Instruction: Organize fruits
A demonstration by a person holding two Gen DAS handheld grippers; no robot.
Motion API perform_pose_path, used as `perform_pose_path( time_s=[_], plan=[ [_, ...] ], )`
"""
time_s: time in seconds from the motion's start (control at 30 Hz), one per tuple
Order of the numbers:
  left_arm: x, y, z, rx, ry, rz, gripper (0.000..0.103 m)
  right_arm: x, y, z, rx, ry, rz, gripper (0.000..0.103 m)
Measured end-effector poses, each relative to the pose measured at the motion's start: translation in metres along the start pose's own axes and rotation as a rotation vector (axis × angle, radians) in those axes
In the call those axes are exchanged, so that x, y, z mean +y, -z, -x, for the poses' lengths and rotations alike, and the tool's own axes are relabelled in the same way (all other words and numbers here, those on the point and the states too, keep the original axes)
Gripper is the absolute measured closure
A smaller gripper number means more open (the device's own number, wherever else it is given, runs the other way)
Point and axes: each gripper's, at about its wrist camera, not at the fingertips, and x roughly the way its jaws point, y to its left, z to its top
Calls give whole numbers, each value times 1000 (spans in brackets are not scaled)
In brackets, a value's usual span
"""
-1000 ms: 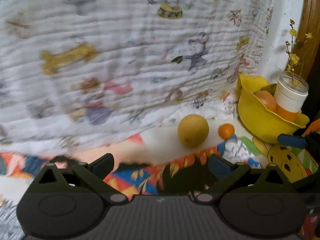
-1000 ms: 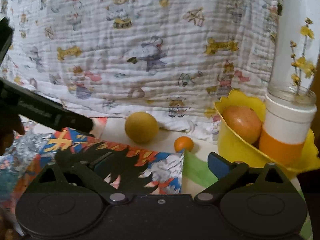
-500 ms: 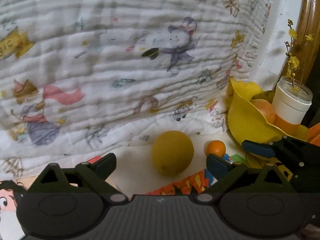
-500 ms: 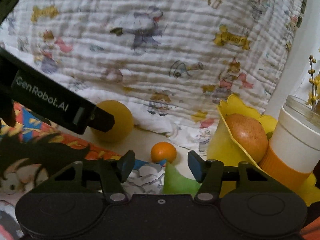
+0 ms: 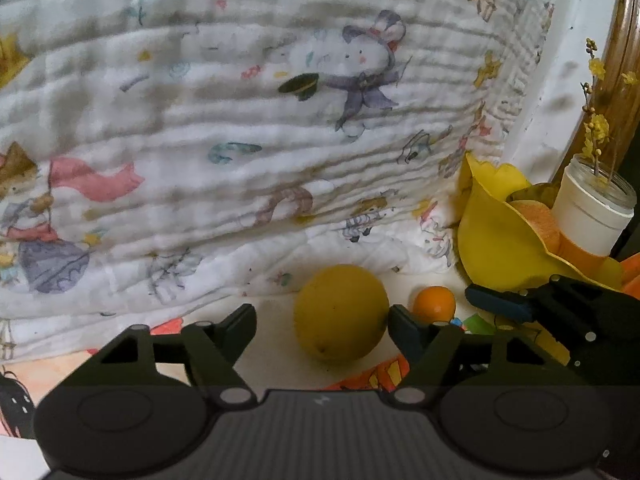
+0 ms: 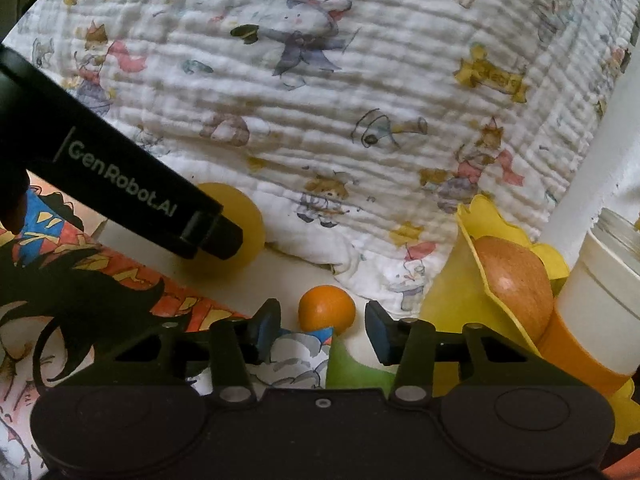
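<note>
Your left hand-held gripper (image 5: 322,326) sits low over the table (image 5: 272,356), its two fingers spread wide apart. The yellow fruit (image 5: 341,312) lies between them, close against the right finger, with a clear gap to the left one. Your right hand-held gripper (image 6: 324,328) is also low and level, fingers parted, and the small orange (image 6: 327,307) rests just beyond the gap between the fingertips, touched by neither.

The yellow fruit is large, round and matte, with a small dimple on its near side. The small orange is bright, smooth and much smaller; it sits just right of the yellow fruit, apart from it. Farther right stands a yellow bowl (image 6: 496,240) with a wavy rim, holding a reddish-brown apple (image 6: 516,280). Against the bowl's right side stands a white cup (image 6: 600,280) with an orange band, holding a sprig of yellow flowers (image 5: 596,128). A white quilted blanket (image 6: 360,100) printed with cartoon animals rises behind everything. A colourful cartoon cloth (image 6: 100,280) covers the near table.
</note>
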Motion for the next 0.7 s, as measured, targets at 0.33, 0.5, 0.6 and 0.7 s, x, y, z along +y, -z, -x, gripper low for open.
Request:
perform_pose_path(
  time_s=[0.33, 0.5, 0.6, 0.7],
  plan=[
    [-4, -1, -3, -5, 46, 0, 46, 2, -1, -8, 17, 19, 15, 69],
    [-6, -2, -3, 3, 40, -6, 47, 2, -2, -8, 14, 24, 27, 69],
    [-7, -2, 1, 18, 25, -3, 47, 3, -3, -4, -1, 25, 38, 70],
    [-4, -1, 7, 30, 12, 15, 47, 5, -4, 5, -23, 22, 49, 70]
  ],
)
